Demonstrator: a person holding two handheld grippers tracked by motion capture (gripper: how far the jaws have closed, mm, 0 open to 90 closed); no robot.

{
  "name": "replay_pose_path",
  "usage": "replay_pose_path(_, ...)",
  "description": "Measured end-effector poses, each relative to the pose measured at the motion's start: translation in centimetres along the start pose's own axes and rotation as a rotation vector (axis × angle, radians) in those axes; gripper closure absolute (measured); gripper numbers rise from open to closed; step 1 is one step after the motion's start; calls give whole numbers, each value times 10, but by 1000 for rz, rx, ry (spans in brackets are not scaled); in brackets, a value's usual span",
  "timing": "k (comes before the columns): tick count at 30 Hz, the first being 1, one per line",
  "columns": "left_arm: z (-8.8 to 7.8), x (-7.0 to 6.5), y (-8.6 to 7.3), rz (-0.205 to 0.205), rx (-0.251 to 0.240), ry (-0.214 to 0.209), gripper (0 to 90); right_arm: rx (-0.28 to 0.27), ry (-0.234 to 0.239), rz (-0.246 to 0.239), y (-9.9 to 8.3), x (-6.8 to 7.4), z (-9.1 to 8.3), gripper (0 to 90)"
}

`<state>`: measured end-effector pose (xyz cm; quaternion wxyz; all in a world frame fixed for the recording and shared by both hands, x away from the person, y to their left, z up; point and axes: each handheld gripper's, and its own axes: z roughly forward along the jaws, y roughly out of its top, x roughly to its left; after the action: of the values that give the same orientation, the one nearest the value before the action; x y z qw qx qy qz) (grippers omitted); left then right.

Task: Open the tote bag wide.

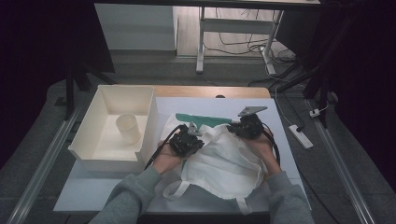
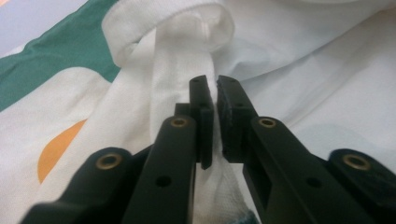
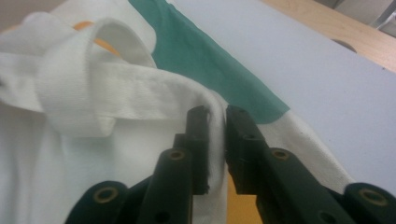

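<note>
A white cloth bag [image 1: 224,163] with loop handles lies crumpled on the light table mat, and a green band [image 1: 203,120] of cloth shows at its far edge. My left gripper [image 1: 189,140] rests on the bag's left side. In the left gripper view its jaws [image 2: 214,84] are pinched on a white strap [image 2: 180,60] that runs up to a rolled hem. An orange print [image 2: 56,149] and the green band [image 2: 56,60] lie to the left. My right gripper [image 1: 247,125] sits at the bag's far right. Its jaws [image 3: 215,114] hold a fold of the bag's white edge [image 3: 140,88].
A white open bin [image 1: 88,135] stands at the table's left with a pale cup [image 1: 128,128] upright inside. A wooden table edge [image 1: 210,91] runs behind the mat. On the floor to the right lies a power strip [image 1: 301,136].
</note>
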<state>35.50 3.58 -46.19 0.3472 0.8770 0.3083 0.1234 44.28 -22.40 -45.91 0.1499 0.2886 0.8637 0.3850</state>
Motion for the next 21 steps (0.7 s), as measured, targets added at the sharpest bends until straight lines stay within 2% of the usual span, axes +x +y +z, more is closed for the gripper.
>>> replay_pose_path(3, -2, 3, -1, -13, -16, -4, 870, -36, 32, 52, 4, 3, -19, 612)
replay_pose_path(4, -2, 4, -1, -17, -20, -8, 870, -52, 27, 63, 6, 6, -29, 575)
replay_pose_path(7, -4, 5, -2, -23, -35, -10, 872, -62, 9, 51, 9, 20, -54, 496)
replay_pose_path(10, -5, 5, -2, -20, -43, -11, 874, -36, -11, 19, 7, 41, -76, 459)
replay_pose_path(12, -6, 5, -2, -18, -47, -12, 873, -16, -8, 23, 2, 54, -86, 460)
replay_pose_path(15, -6, 5, -3, -14, -46, -14, 873, 39, 4, -7, -9, 70, -89, 467)
replay_pose_path(17, -7, 5, -3, -15, -49, -14, 874, 74, -13, -31, -16, 77, -87, 469)
replay_pose_path(20, -8, 4, -3, -17, -60, -12, 873, 118, -47, -47, -23, 79, -81, 494)
replay_pose_path(21, -9, 4, -3, -14, -61, -12, 873, 141, -46, -34, -28, 76, -75, 511)
